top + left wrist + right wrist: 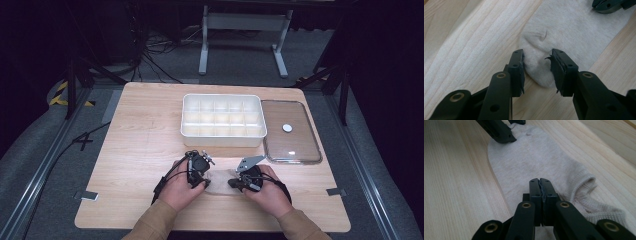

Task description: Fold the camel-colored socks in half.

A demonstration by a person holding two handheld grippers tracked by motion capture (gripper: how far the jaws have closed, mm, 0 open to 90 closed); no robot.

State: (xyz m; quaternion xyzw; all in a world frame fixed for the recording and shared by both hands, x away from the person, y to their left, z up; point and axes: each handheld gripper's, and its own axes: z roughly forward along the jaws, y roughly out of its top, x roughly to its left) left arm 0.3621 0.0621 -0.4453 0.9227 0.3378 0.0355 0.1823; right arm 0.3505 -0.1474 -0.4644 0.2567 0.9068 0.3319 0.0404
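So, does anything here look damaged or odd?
Yes. In the left gripper view, the rubber pad on the left gripper is torn, its edge ragged and peeling, beside the sock's toe.

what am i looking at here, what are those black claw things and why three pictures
A person sits at a wooden table, holding a hand-operated two-jaw gripper in each hand. The high view looks down from above; the other two come from cameras riding on each gripper. A pale sock lies flat between the hands. The left gripper has its jaws apart around the sock's toe end, pads not pressing yet. The right gripper is shut, its tips resting on the sock near the cuff. Farther back stand a white compartment box and its clear lid.
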